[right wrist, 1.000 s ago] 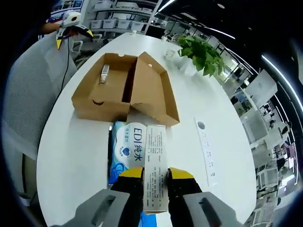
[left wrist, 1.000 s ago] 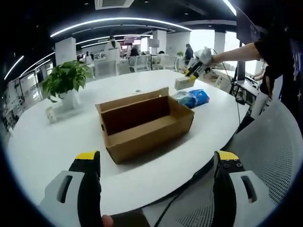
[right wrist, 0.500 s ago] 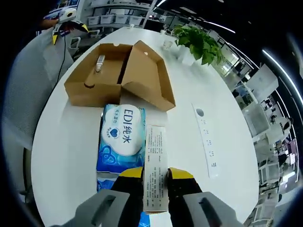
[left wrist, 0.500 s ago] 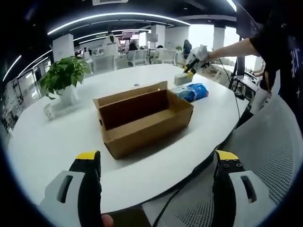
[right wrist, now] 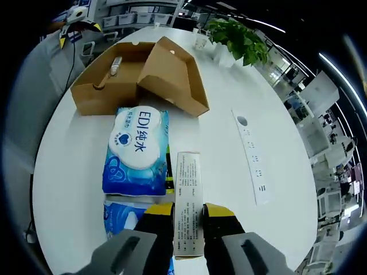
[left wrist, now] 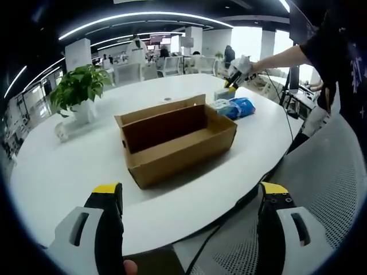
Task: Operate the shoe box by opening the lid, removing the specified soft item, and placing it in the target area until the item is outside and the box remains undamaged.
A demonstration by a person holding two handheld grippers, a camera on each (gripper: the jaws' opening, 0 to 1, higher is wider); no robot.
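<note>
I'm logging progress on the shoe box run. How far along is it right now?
Done: the shoe box lies open, its lid folded back, and a blue tissue pack lies outside on the white table. In hand: the right gripper is clamped on a slim white carton. Left: setting the carton down. The left gripper hangs open.

Ceiling strips (left wrist: 137, 20) are lighting the room evenly; the bench (left wrist: 69, 166) is glaring white, the box (left wrist: 178, 140) is casting a soft shadow, and fisheye bending is warping sharp edges.
</note>
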